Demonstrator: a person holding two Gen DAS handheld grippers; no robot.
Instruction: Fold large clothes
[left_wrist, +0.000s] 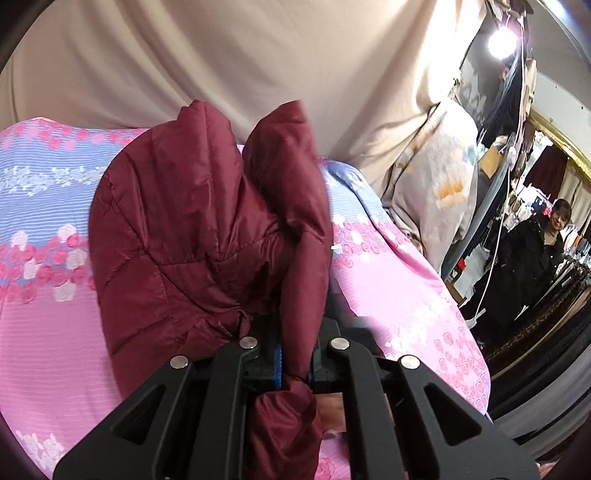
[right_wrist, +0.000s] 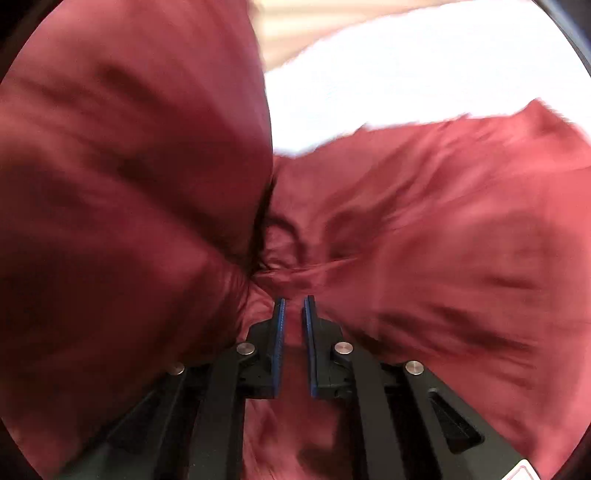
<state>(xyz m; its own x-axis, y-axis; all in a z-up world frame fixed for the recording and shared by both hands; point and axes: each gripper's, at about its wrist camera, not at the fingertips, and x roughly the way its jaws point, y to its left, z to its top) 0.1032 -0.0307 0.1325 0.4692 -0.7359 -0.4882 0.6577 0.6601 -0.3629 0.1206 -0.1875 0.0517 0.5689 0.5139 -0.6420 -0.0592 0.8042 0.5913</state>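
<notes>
A maroon quilted puffer jacket (left_wrist: 207, 229) lies bunched on the bed, and a fold of it runs down between my left gripper's (left_wrist: 295, 354) fingers. That gripper is shut on the fold; only a strip of blue pad (left_wrist: 279, 365) shows beside the cloth. In the right wrist view the same jacket (right_wrist: 110, 184) fills nearly the whole picture, blurred. Its creases gather just ahead of my right gripper (right_wrist: 294, 301). The blue pads (right_wrist: 280, 332) stand a narrow gap apart with maroon cloth pinched between them.
A pink and blue flowered bedspread (left_wrist: 44, 206) covers the bed under the jacket. A beige curtain (left_wrist: 221, 55) hangs behind it. At the right stand a pale flowered bundle (left_wrist: 436, 192), a bright lamp (left_wrist: 500, 40) and a person in a dark coat (left_wrist: 535, 254).
</notes>
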